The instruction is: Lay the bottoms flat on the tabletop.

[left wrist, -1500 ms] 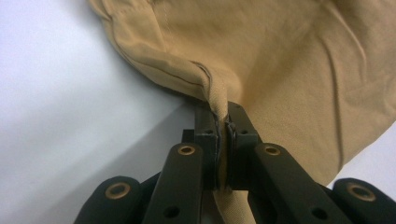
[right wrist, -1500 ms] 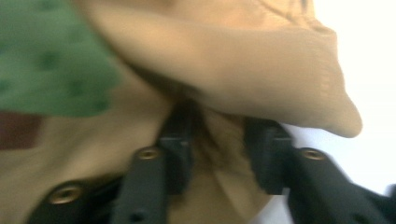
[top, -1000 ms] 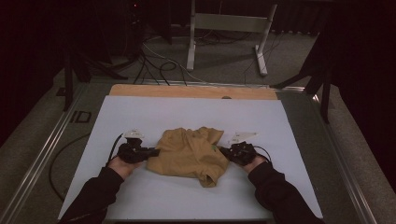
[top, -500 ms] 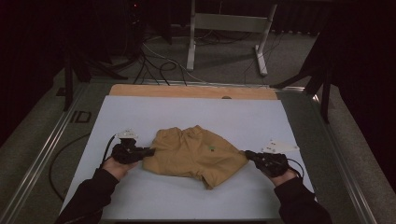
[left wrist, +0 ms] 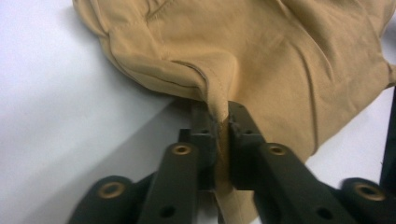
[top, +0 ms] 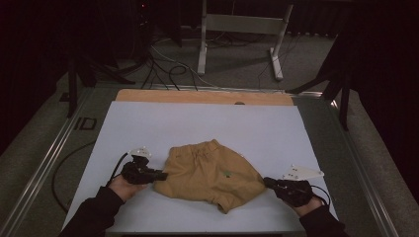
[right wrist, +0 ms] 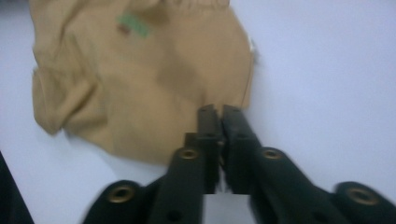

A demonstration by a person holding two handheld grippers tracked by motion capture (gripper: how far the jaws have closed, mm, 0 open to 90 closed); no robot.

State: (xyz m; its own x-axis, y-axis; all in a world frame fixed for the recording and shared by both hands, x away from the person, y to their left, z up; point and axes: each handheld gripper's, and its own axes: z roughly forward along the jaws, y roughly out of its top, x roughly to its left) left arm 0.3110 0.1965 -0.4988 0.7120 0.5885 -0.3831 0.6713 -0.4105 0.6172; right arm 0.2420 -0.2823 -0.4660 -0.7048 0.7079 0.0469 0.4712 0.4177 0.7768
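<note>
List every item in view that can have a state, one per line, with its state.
tan garment: lying crumpled and partly spread on the white table sheet, pinched at both ends.
left gripper: shut on a fold at the garment's edge.
right gripper: jaws together at the garment's edge; whether cloth sits between them is unclear.
white table sheet: flat.
</note>
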